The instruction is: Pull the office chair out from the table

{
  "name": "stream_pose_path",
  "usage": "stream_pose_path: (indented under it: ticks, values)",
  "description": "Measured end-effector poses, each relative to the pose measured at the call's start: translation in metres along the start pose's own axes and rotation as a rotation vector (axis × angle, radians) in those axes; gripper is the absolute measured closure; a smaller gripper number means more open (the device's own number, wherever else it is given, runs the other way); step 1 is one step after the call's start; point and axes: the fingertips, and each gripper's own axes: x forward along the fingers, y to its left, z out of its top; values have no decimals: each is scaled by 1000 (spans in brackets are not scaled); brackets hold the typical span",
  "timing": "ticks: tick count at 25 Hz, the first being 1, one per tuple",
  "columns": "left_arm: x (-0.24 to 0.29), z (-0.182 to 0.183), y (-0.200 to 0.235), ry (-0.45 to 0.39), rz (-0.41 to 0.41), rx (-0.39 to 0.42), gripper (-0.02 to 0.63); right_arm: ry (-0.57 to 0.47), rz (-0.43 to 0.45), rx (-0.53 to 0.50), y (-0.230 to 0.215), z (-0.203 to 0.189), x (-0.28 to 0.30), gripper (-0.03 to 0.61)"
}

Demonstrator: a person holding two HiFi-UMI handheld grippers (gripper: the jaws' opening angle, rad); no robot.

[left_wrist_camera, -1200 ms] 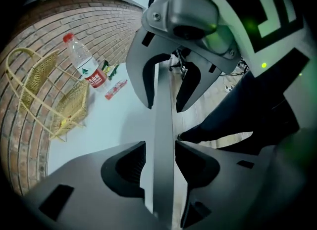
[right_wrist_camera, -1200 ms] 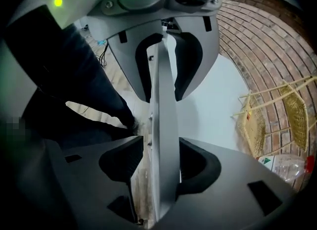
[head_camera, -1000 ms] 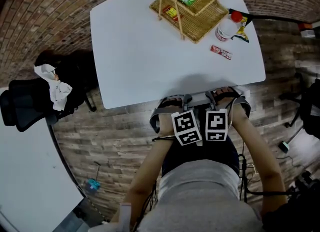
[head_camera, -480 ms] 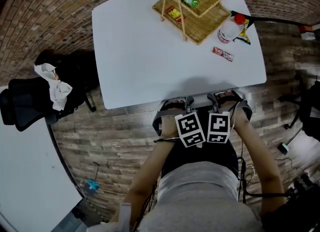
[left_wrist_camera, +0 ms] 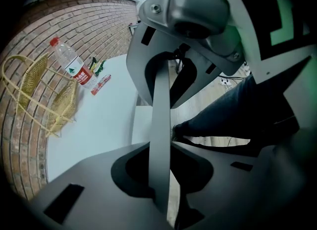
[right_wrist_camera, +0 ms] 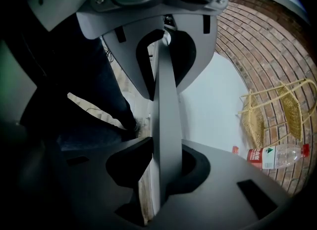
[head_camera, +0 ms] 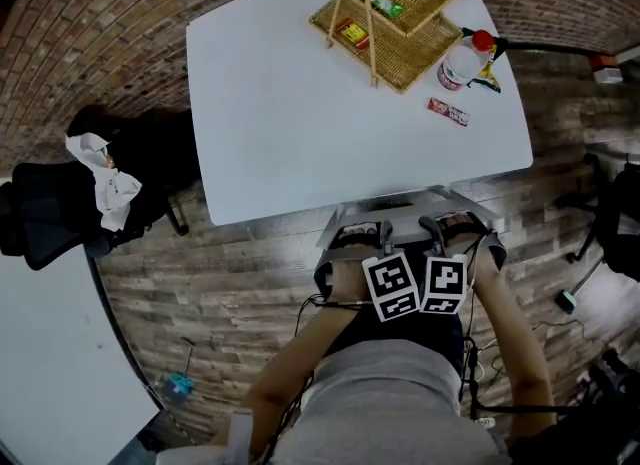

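The office chair (head_camera: 400,215) shows as a grey back rim just out from under the near edge of the white table (head_camera: 300,103). My left gripper (head_camera: 372,236) and right gripper (head_camera: 432,228) point down side by side onto that rim. In the left gripper view the grey rim (left_wrist_camera: 161,125) runs between the jaws of the left gripper (left_wrist_camera: 161,174), which is shut on it. In the right gripper view the rim (right_wrist_camera: 166,115) sits the same way in the right gripper (right_wrist_camera: 166,174), whose jaws have just been closing on it. The chair's seat is hidden by my body.
A wicker two-tier basket (head_camera: 390,13), a water bottle (head_camera: 462,58) and a red snack bar (head_camera: 448,111) lie on the table's far right. A black chair with a white cloth (head_camera: 60,203) stands at the left, beside another white table (head_camera: 50,353). Cables lie on the floor (head_camera: 570,293) to the right.
Both grippers and the chair's back rim have moved toward me, away from the table edge. More of the grey chair frame now shows beyond the table.
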Motion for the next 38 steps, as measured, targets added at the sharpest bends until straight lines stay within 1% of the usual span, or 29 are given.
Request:
stream_pose_path:
  ticks: [3, 9, 12, 17, 20, 24, 30, 38]
  values:
    - [-2, -2, -12, -6, 0, 13, 531, 4, 2, 15, 12, 2, -3, 485]
    - [-6, -6, -49, 17, -2, 20, 531, -9, 12, 31, 49, 6, -11, 486]
    - [-9, -8, -77, 22, 0, 6, 531, -13, 23, 23, 76, 8, -17, 486]
    - [-13, -3, -117, 7, 25, -41, 529, -22, 30, -31, 114, 2, -26, 488]
    - [-14, -2, -141, 16, 31, -56, 529, -30, 37, -43, 137, 1, -31, 488]
    - [-20, -4, -172, 35, 36, -74, 528, -41, 50, -42, 169, 2, -39, 489]
    - [-27, -10, -215, 52, 43, -85, 526, -57, 64, -11, 211, 8, -48, 489]
    - [-38, -13, -277, 36, 21, -100, 526, -57, 76, -15, 271, 13, -63, 491]
